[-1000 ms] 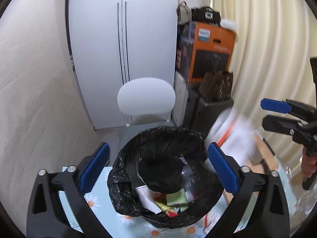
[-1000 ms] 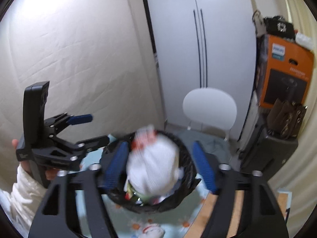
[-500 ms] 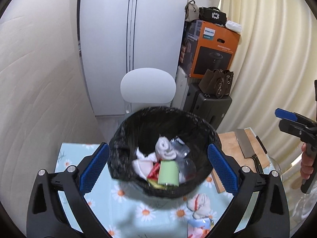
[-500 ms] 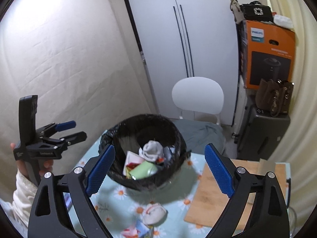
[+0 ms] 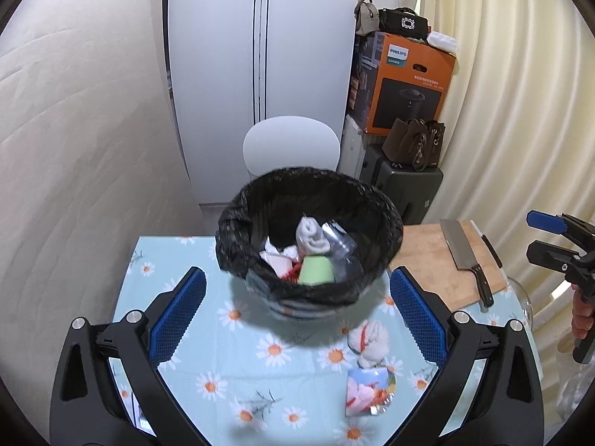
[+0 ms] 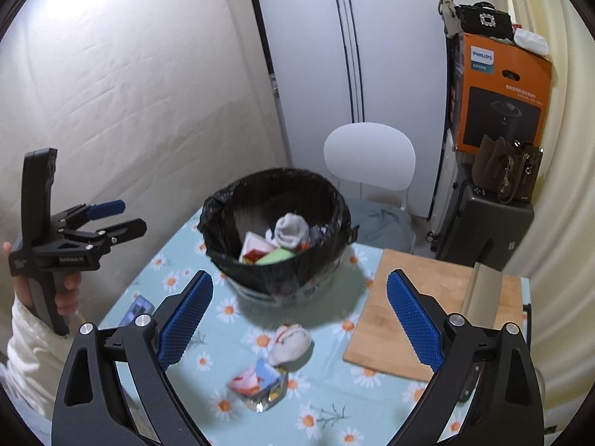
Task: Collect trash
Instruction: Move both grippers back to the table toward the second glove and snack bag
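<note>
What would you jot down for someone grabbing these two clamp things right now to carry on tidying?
Left gripper: open, empty, raised above the table.
Right gripper: open, empty, also raised.
Trash bin, lined with a black bag, stands on the flowered table; already inside it are a white wad, a green cup, clear plastic and paper scraps.
Left to collect: the crumpled white wad and the colourful wrapper, both lying in front of the bin.
Leave the cleaver on the cutting board alone.
</note>
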Demonstrator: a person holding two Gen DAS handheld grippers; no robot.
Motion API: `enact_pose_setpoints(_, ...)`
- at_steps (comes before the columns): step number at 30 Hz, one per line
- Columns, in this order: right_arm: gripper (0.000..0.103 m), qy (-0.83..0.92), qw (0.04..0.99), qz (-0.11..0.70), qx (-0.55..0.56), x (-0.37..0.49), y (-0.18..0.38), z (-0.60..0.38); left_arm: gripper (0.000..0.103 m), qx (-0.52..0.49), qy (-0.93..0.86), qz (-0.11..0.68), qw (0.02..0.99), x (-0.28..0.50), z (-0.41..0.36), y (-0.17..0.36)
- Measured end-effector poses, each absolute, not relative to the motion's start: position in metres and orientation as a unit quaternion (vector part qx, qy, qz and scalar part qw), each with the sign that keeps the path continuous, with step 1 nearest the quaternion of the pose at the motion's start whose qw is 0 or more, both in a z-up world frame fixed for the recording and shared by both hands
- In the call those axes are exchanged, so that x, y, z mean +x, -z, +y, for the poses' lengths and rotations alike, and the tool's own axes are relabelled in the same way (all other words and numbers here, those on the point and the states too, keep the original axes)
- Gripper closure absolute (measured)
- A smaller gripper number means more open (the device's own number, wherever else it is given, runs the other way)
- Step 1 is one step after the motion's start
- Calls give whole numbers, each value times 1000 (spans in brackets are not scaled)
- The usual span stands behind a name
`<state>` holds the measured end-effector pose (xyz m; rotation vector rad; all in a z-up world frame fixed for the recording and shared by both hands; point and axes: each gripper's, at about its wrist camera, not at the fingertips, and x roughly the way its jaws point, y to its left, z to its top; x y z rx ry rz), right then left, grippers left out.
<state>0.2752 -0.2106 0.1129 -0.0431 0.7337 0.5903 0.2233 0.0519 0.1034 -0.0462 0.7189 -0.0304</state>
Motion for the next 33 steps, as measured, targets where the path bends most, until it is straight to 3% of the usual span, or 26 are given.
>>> enact_pose_setpoints(20, 12, -274, 862, 423, -42, 251, -62, -214, 6, -55, 17, 401, 914, 181, 33, -52)
enact_pose_setpoints(33, 12, -289, 820, 492, -41, 266, 9, -202, 6, -55, 10, 438, 897, 176, 26, -11)
